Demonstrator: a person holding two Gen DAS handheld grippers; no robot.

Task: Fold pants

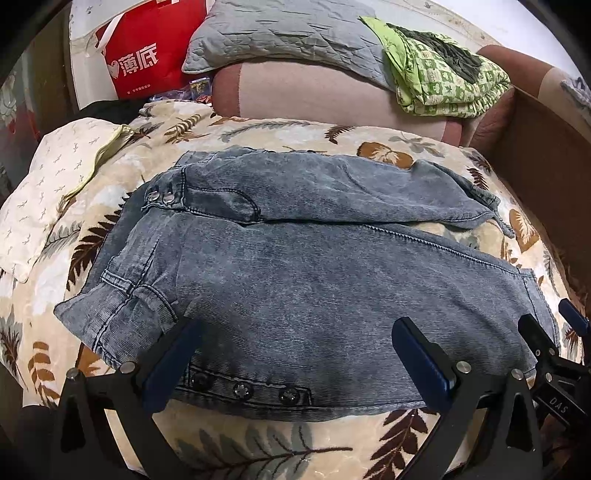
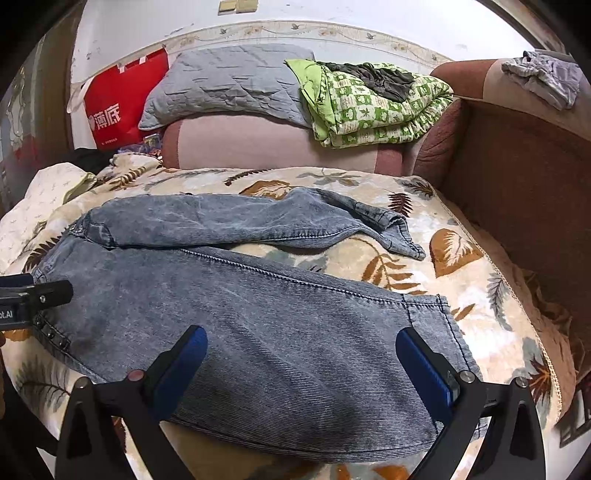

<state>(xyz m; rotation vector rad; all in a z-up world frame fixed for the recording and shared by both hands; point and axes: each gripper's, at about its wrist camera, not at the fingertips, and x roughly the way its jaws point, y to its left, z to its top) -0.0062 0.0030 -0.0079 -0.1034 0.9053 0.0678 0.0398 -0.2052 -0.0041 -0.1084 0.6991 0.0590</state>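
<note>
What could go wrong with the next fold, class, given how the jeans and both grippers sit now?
1. The far leg lies bunched and skewed, so folding now may trap wrinkles.
2. The left gripper and right gripper are open over the near leg; a shallow pinch might catch one layer only.
3. The plush leaf blanket may drag along.

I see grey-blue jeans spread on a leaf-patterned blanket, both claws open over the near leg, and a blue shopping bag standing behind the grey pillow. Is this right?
Almost. The shopping bag is red, not blue, as the left wrist view shows. The rest holds: the jeans lie on the leaf-patterned blanket, with the left claw and right claw open over the near leg, behind them the grey pillow.
</note>
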